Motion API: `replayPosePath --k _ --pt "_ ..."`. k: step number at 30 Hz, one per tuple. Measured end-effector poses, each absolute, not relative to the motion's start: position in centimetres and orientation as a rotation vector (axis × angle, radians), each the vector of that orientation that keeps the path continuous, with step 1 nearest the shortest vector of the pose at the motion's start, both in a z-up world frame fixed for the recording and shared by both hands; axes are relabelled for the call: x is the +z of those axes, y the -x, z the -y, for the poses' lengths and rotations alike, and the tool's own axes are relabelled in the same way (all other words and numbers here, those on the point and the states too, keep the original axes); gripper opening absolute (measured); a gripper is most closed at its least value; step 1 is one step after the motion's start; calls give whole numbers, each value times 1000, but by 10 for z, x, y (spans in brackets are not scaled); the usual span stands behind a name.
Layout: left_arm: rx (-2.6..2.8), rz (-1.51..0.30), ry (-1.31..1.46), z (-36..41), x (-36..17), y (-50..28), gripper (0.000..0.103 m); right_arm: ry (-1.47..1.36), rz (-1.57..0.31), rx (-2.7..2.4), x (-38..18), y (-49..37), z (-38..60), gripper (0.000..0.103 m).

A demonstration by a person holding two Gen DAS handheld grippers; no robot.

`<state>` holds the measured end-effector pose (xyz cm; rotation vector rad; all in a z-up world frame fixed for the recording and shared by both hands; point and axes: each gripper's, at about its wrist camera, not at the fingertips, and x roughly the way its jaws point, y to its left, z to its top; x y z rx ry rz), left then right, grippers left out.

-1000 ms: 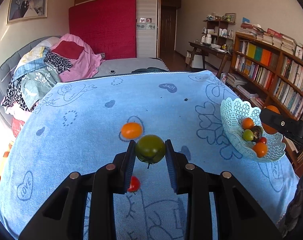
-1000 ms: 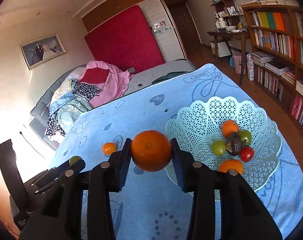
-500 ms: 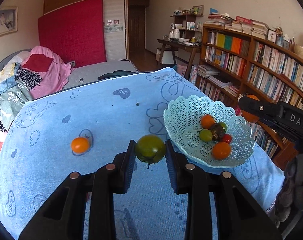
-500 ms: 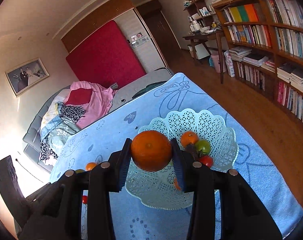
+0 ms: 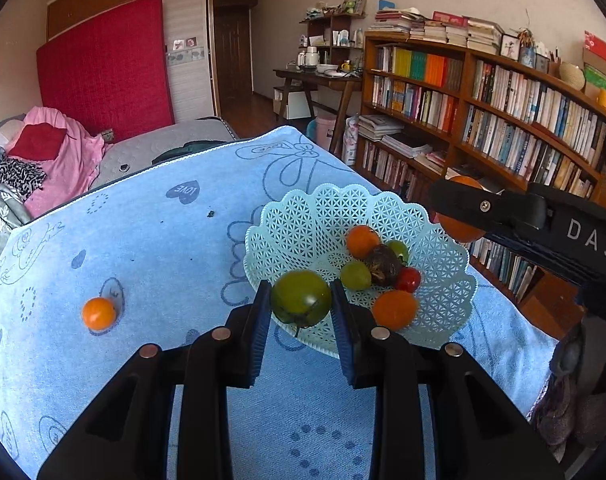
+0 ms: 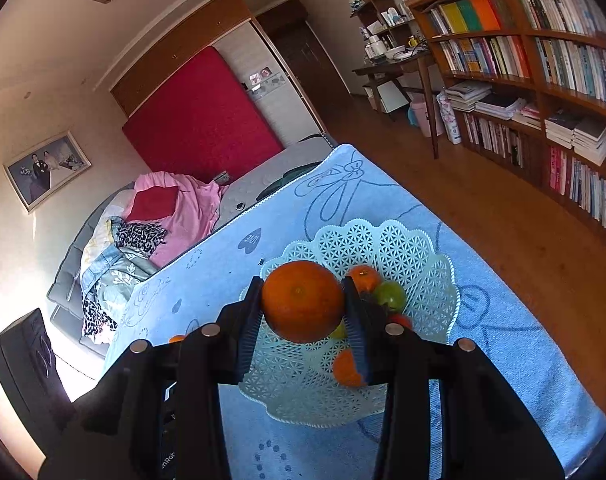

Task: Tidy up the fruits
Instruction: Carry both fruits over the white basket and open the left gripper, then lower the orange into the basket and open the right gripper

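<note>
My left gripper [image 5: 301, 300] is shut on a green tomato [image 5: 301, 298], held over the near rim of the pale lattice basket [image 5: 303, 220]. Inside the basket lie several small fruits: orange, green, red and one dark. A small orange fruit [image 5: 98, 313] sits alone on the blue cloth to the left. My right gripper [image 6: 303, 302] is shut on a large orange [image 6: 302, 300], hovering above the basket [image 6: 403, 248]. In the left wrist view that right gripper [image 5: 459, 210] reaches in from the right with the orange [image 5: 459, 232] over the basket's far right edge.
The table wears a blue printed cloth [image 5: 163, 240] whose right edge drops off beside a tall bookshelf [image 5: 503, 120]. A bed with piled clothes [image 5: 43, 160] stands behind the table. A dark speaker-like box [image 6: 27, 364] sits at the left in the right wrist view.
Both grippers swung right toward the basket, fruits still held. The green tomato now hangs over the basket's near rim, and the large orange sits above the basket.
</note>
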<state>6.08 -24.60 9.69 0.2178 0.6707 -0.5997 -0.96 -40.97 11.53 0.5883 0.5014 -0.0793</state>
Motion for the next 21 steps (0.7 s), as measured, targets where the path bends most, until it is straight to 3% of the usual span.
replayPosePath --k 4,7,15,19,21 --pt "-594 -677 -221 249 96 -64 33 -585 -502 -79 115 9 410 40" --pt "-573 -672 -208 244 98 -67 69 -584 -505 -79 114 8 410 40" --pt "-487 -667 -194 225 100 -75 70 -574 -529 -66 109 2 400 40" --pt "-459 -647 -192 215 103 -74 82 -563 -544 -47 106 -2 392 40" --pt "-443 -641 -186 210 105 -74 82 -557 -554 -36 104 -5 386 40"
